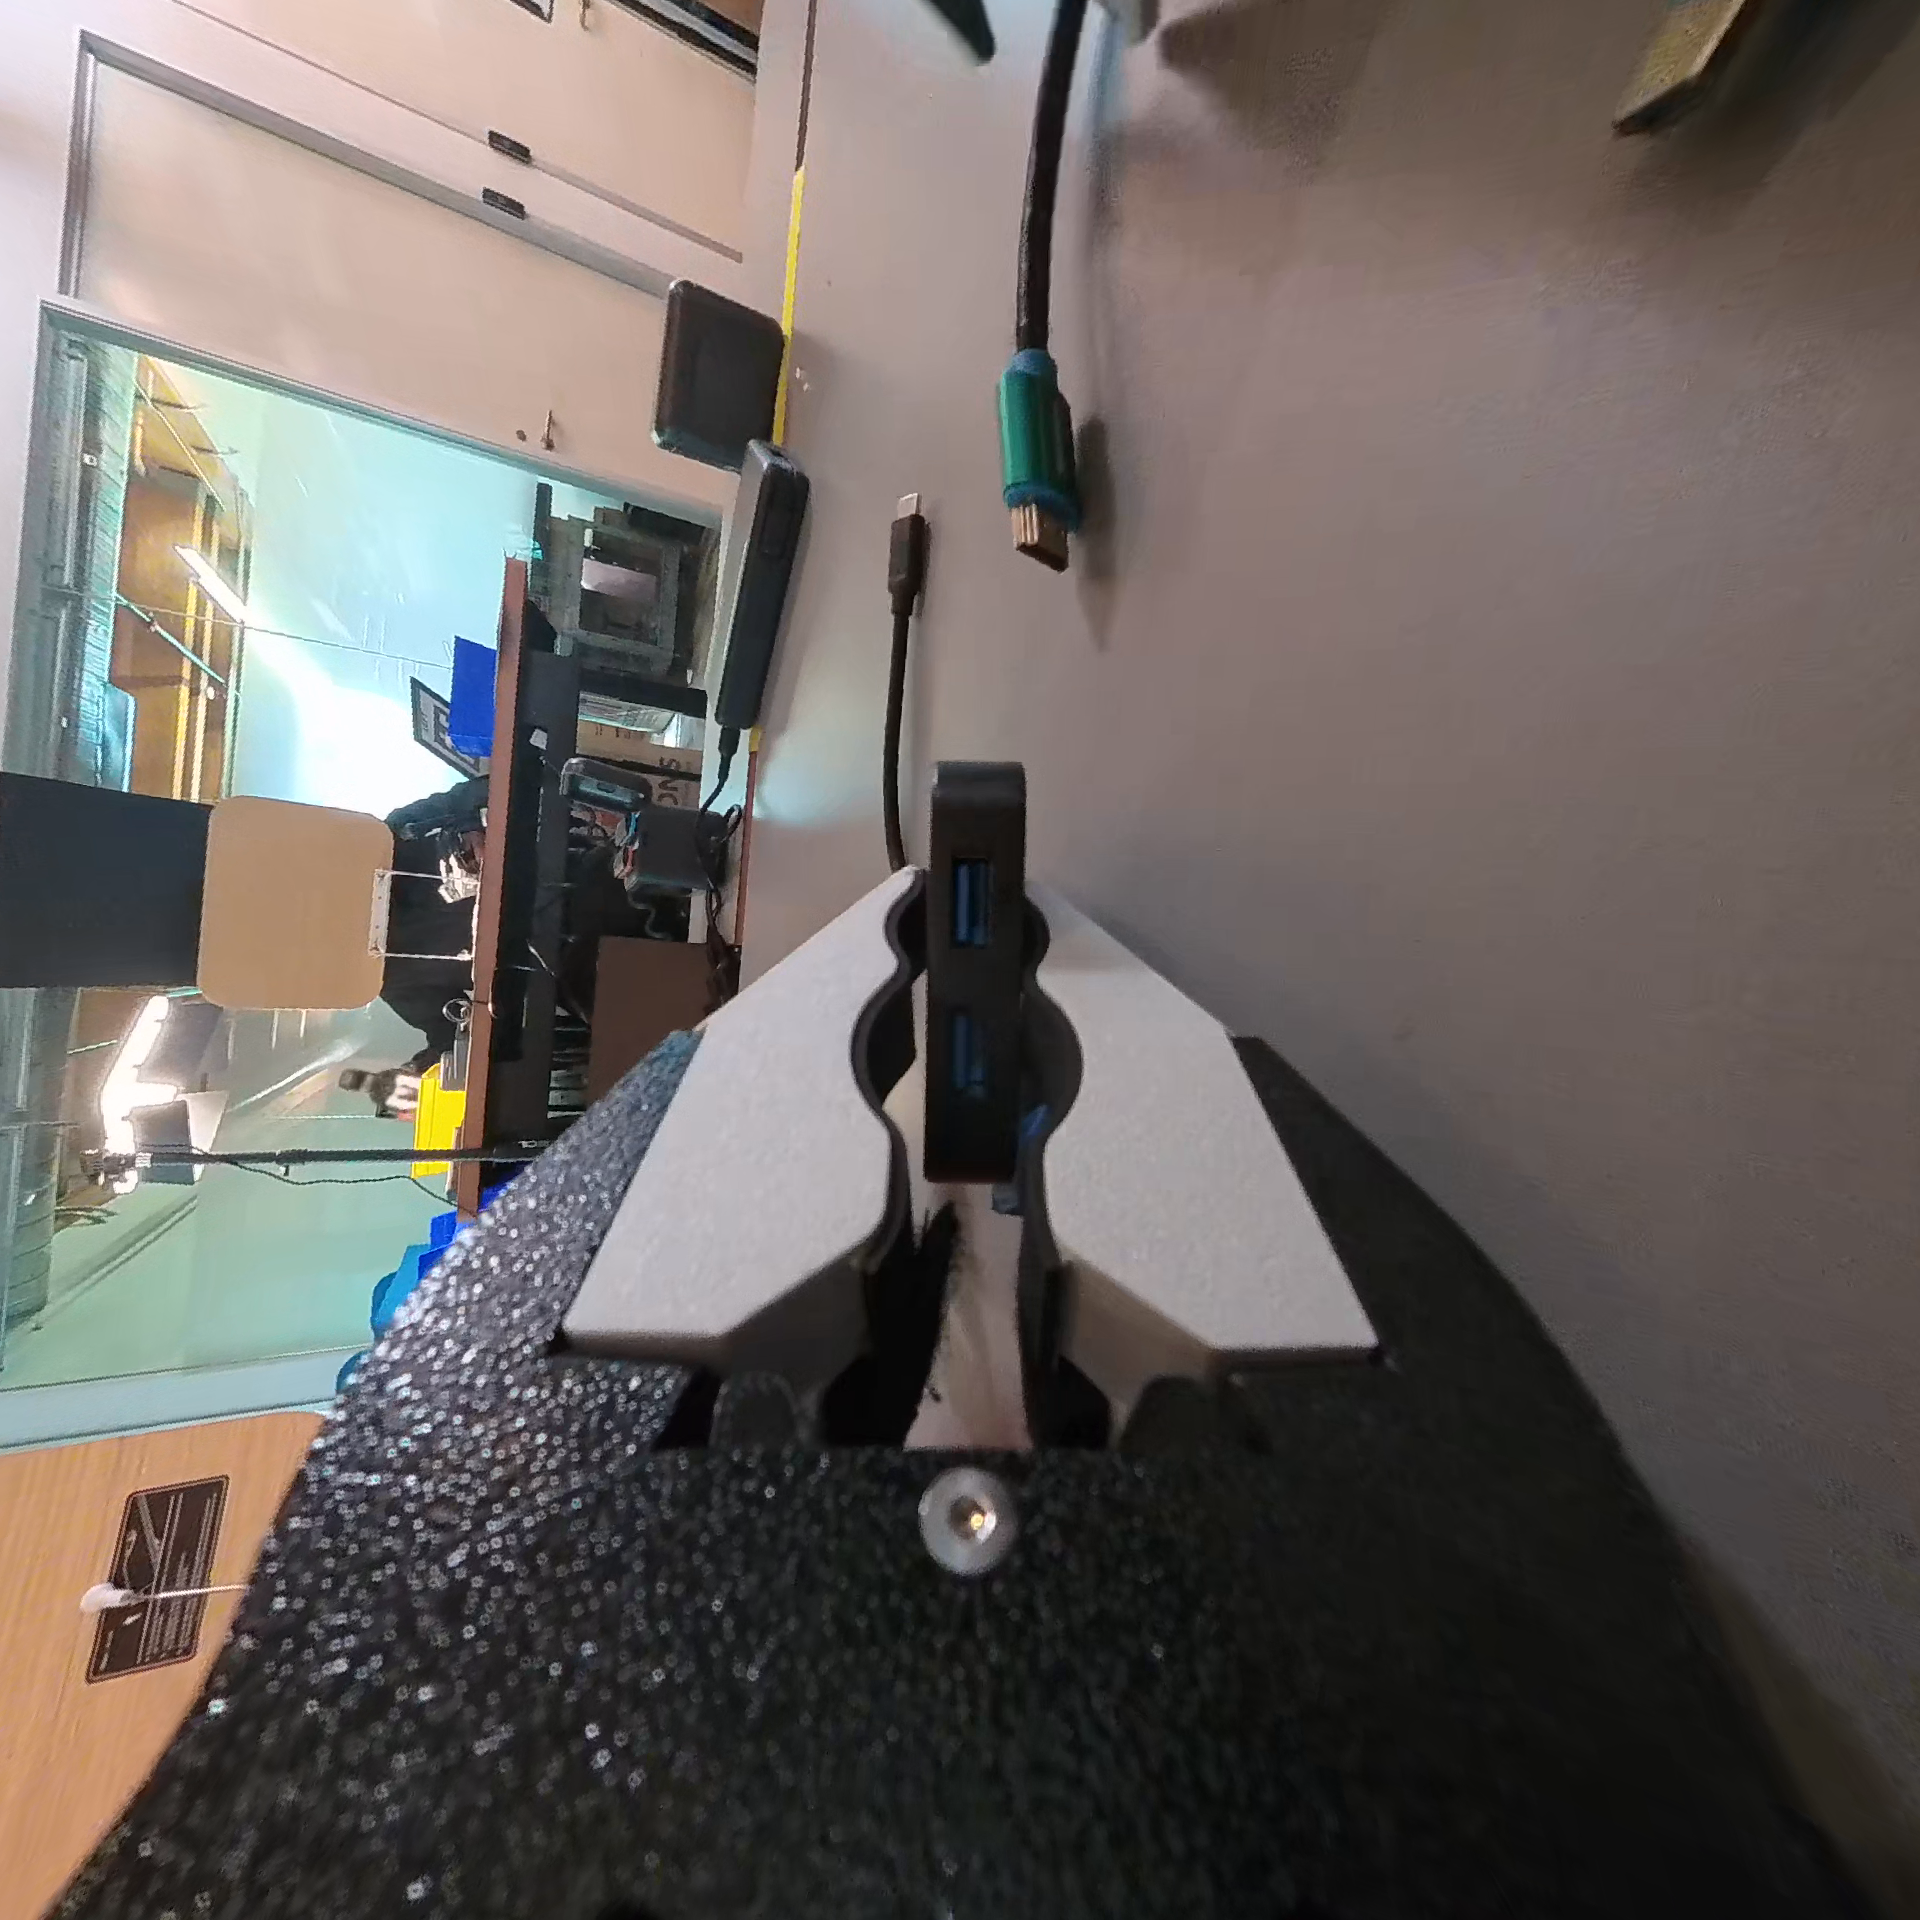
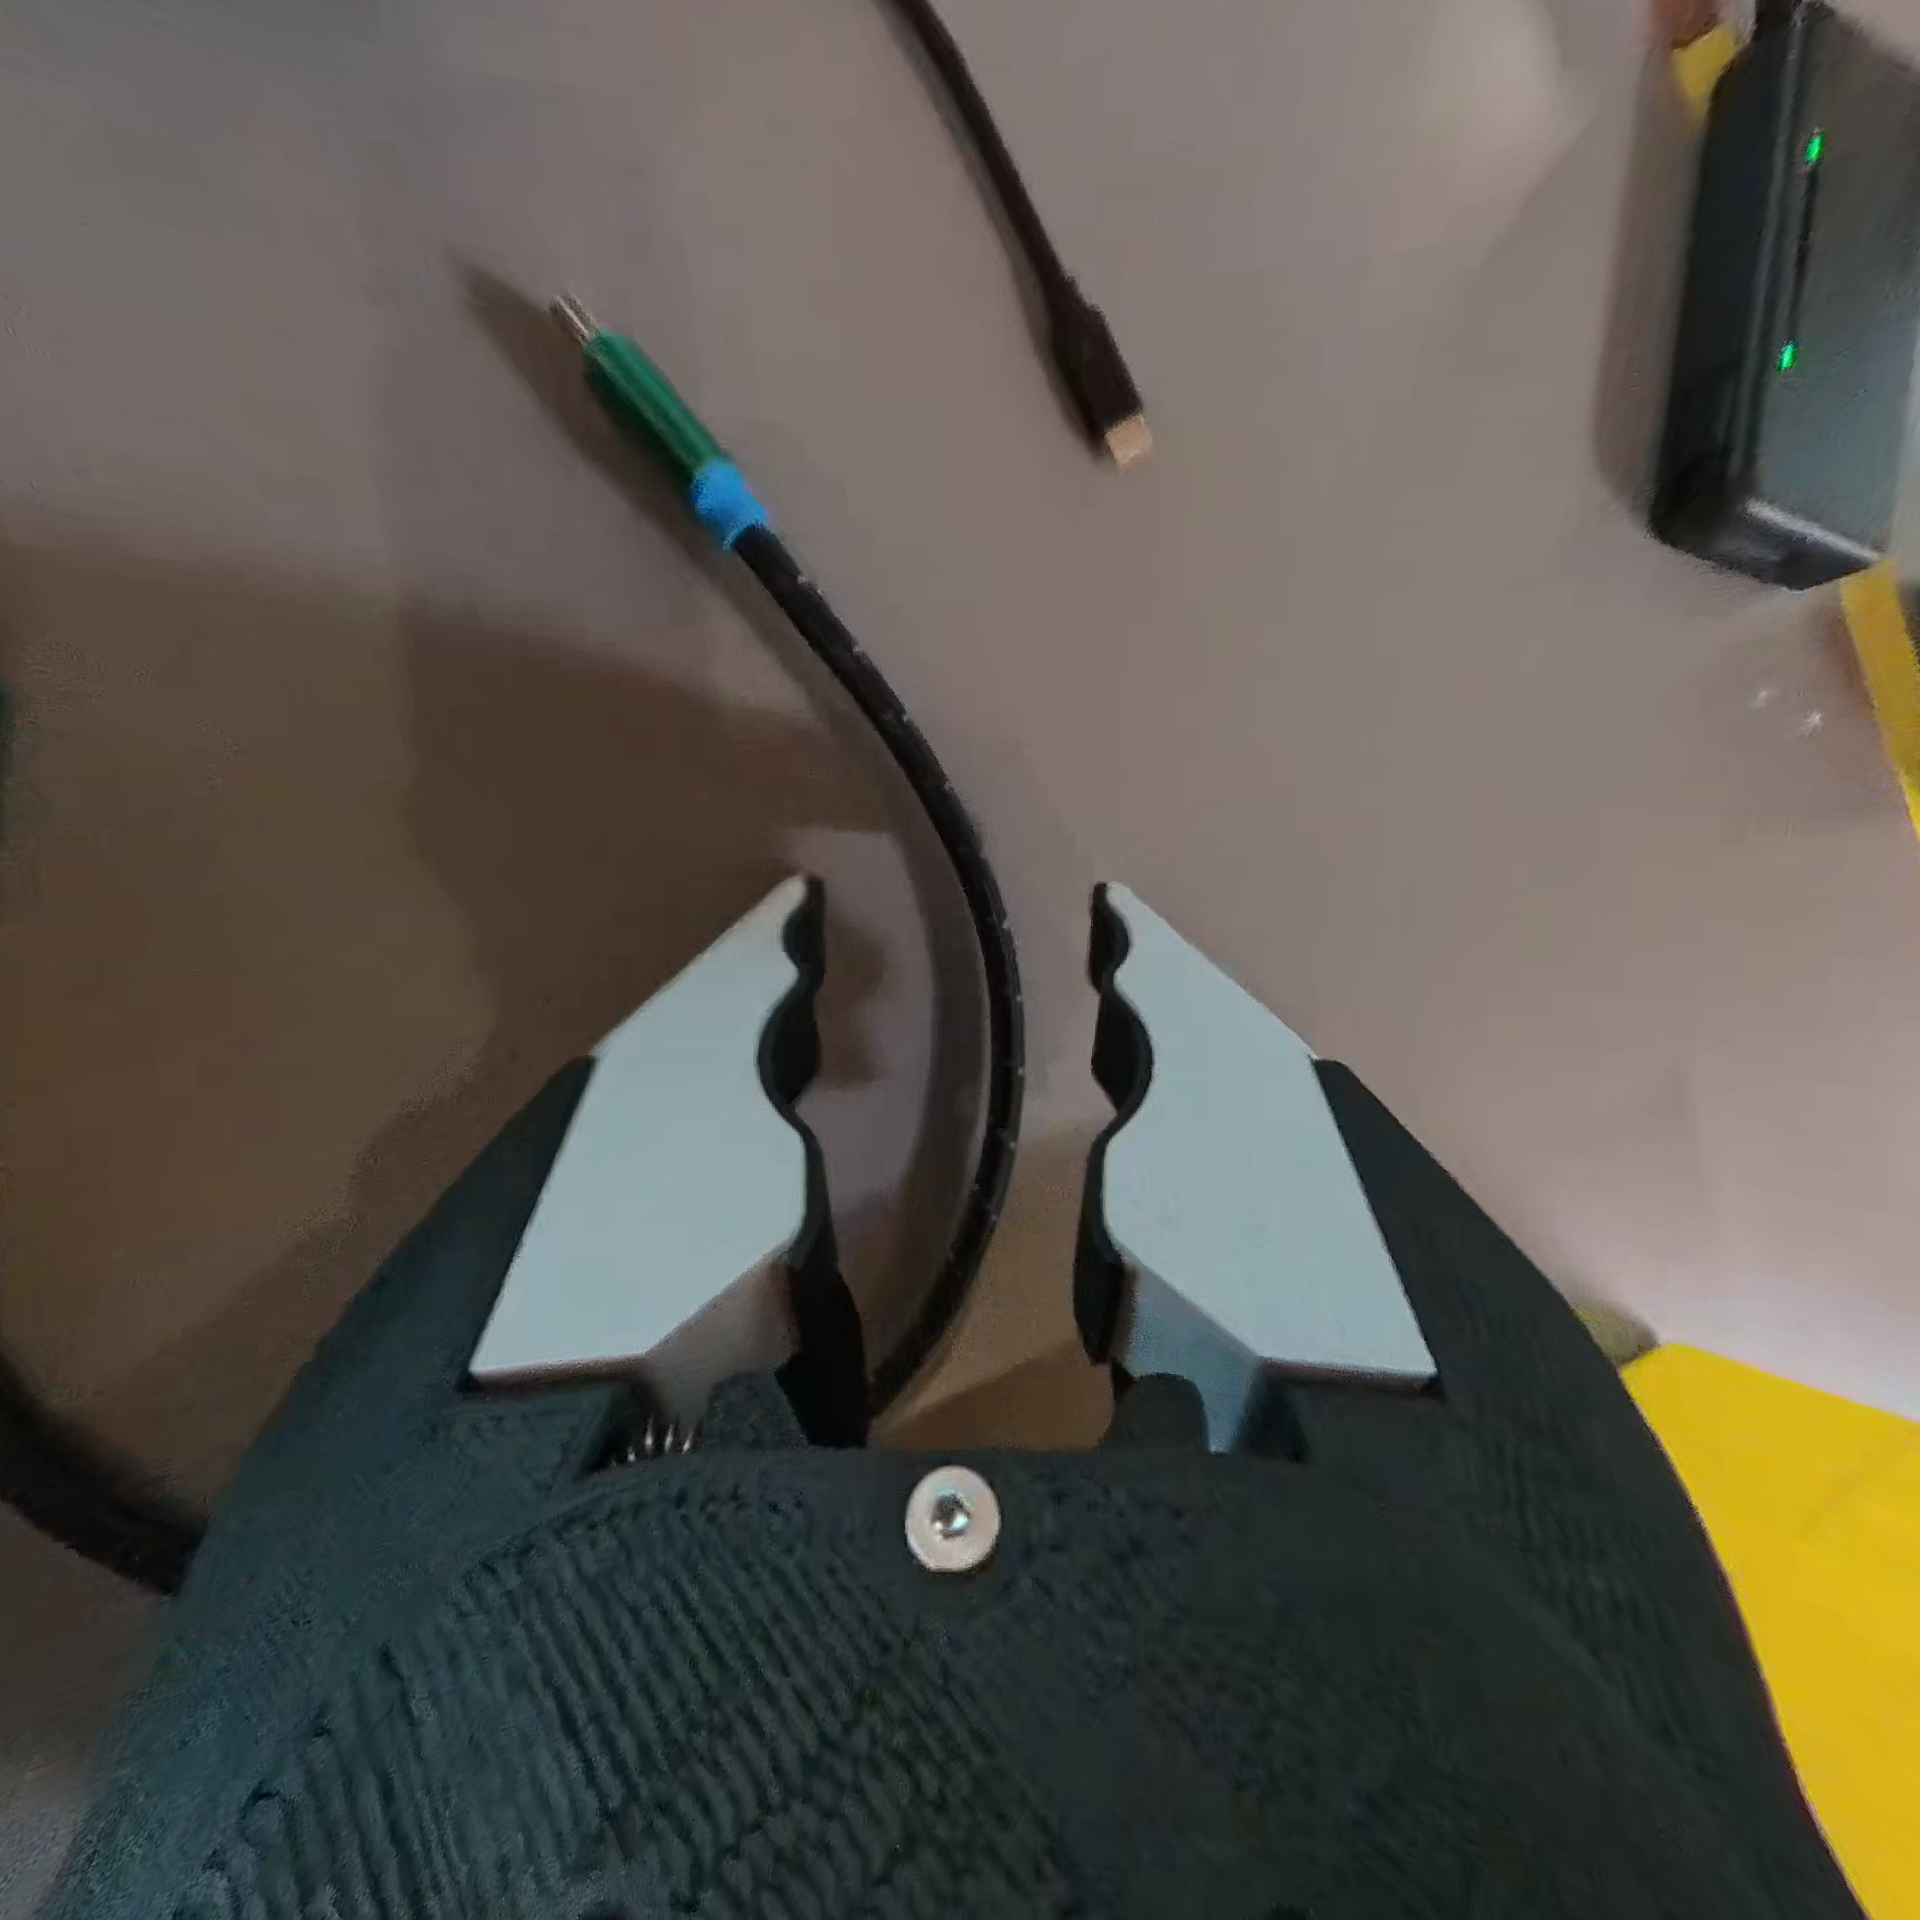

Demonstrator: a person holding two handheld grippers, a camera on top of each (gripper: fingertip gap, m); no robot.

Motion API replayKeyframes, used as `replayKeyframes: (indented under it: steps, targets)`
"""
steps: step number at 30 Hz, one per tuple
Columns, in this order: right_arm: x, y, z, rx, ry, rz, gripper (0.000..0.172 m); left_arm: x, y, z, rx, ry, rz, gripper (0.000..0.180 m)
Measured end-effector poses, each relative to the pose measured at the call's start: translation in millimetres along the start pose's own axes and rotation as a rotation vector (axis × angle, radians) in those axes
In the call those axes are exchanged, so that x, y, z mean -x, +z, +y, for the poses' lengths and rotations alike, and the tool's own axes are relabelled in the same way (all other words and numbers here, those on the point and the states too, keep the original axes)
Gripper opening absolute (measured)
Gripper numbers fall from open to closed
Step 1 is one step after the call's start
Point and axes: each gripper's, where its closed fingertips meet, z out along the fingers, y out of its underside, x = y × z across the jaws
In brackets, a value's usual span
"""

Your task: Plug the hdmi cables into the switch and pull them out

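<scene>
HDMI switch [image 1: 971, 966], a slim black box with two blue ports on the edge facing me, is sitting clamped in my left gripper [image 1: 971, 894]; both grey fingers [image 1: 800, 1081] are pressing on its flat sides, and its lower end is disappearing between them, so I am not seeing how far back it runs. A thin black lead [image 1: 896, 727] is running from behind the switch across the grey table [image 1: 1507, 727] to a small plug, its start hidden by the left finger. The HDMI cable [image 1: 1039, 436] is lying loose on the table well ahead of the switch, its green plug with blue bands pointing my way, and the cord is running off the top edge of the left wrist view. From the right wrist view I am seeing my right gripper [image 2: 956, 904] standing wide open, pads clear of everything; the black cord [image 2: 987, 987] is curving through the gap between them without touching either pad, down on the table, and its lower stretch is vanishing under the gripper body. A dark power bank [image 2: 1787, 312] with green lights is being cut off by the right edge, and motion blur is softening that whole view. Yellow tape [image 2: 1766, 1507] is marking the table edge near it.
</scene>
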Motion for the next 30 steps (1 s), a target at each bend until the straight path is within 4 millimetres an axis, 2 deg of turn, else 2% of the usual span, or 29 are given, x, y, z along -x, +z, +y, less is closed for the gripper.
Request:
replayKeyframes:
  steps: [2,3,5,7,9,11,14,17,22,24,26,30]
  targets:
    - [-15.7,0.0,11.7,0.073,0.028,0.078,0.028,-0.2,-0.4,0.2,-0.002,-0.007,0.003,0.012]
    - [-17.6,0.2,19.3,0.125,0.027,0.085,0.024,-0.2,-0.6,0.3,-0.002,-0.009,0.004,0.012]
    - [-13.5,0.8,20.9,0.144,0.033,0.064,0.006,-0.5,-1.0,0.3,-0.004,-0.010,0.006,0.012]
    - [-9.0,-1.4,21.9,0.177,0.018,0.048,0.006,-0.7,-1.4,0.2,-0.005,-0.010,0.007,0.012]
    - [-12.2,-15.6,26.5,0.262,-0.043,0.133,0.004,-0.7,-1.7,0.4,-0.007,-0.016,0.008,0.012]
    - [-18.9,-47.8,20.4,0.294,-0.127,0.287,0.004,-0.2,-2.5,1.0,-0.008,-0.025,0.008,0.012]
    - [-17.2,-104.1,-2.9,0.154,-0.089,0.387,0.004,0.3,-3.5,0.3,-0.015,-0.036,0.008,0.012]
    - [-31.3,-171.7,-9.8,0.053,-0.058,0.546,0.004,-0.2,-3.0,-0.7,-0.017,-0.036,0.011,0.012]
    - [-75.4,-302.0,9.5,-0.042,-0.024,0.960,0.004,-0.1,-3.4,-1.3,-0.021,-0.046,0.012,0.012]
    - [-90.7,-342.8,26.3,-0.048,-0.037,1.111,0.004,-0.1,-3.5,-1.5,-0.021,-0.047,0.012,0.012]
    - [-105.2,-362.1,55.8,-0.006,-0.025,1.184,0.004,0.0,-3.5,-1.5,-0.021,-0.048,0.013,0.012]
    - [-121.6,-360.4,114.9,0.081,-0.043,1.231,0.004,-0.5,-3.6,-1.5,-0.018,-0.057,0.015,0.012]
